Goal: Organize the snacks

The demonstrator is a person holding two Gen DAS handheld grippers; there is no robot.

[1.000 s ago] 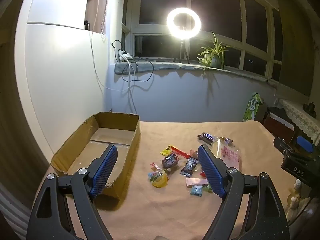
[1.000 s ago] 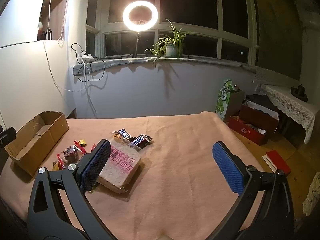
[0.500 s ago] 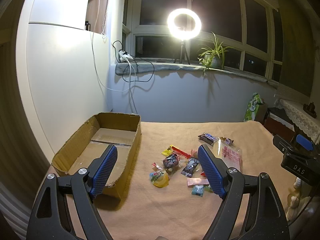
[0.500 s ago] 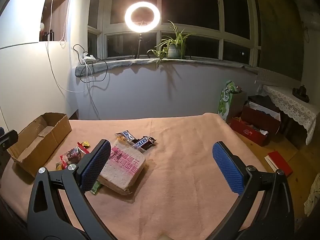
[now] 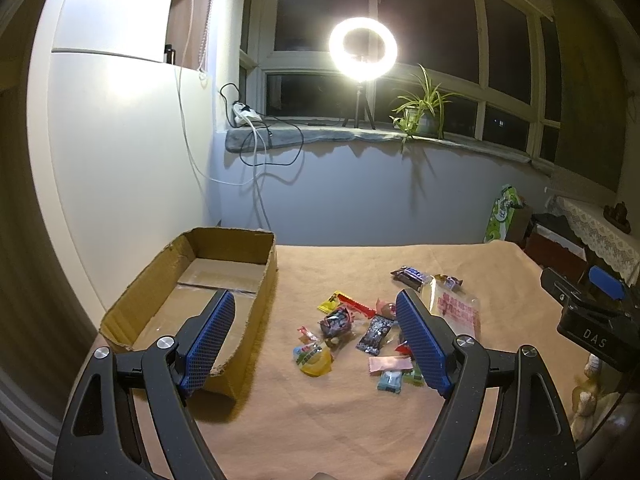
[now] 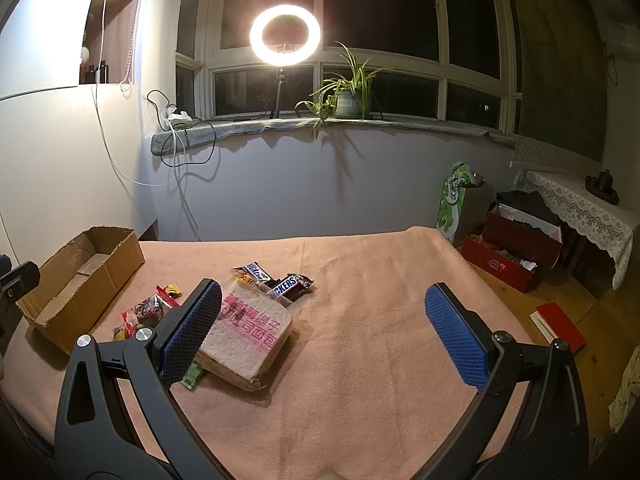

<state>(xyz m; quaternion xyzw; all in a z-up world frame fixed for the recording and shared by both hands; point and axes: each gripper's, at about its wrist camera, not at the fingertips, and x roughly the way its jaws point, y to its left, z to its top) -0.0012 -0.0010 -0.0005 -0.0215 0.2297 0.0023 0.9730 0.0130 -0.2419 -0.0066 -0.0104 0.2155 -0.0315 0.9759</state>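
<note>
A pile of small wrapped snacks (image 5: 352,330) lies in the middle of the peach cloth. A bagged slice of bread (image 6: 250,330) with pink print lies beside two Snickers bars (image 6: 286,285). An open cardboard box (image 5: 192,292) stands at the left; its floor looks bare. My left gripper (image 5: 314,334) hovers open above the near table edge, between box and pile, holding nothing. My right gripper (image 6: 322,330) is open too, its left finger in front of the bread's near corner. The right gripper's body (image 5: 592,320) shows at the left view's right edge.
The table (image 6: 380,280) with its peach cloth ends at a wall under a window sill with a ring light (image 6: 285,34) and a potted plant (image 6: 348,96). Right of the table stand red boxes (image 6: 516,248) and a green bag (image 6: 454,204) on the floor.
Both grippers have drifted slightly, so the snacks and the box sit a little differently in each view. Nothing was taken hold of; both jaws stayed wide apart.
</note>
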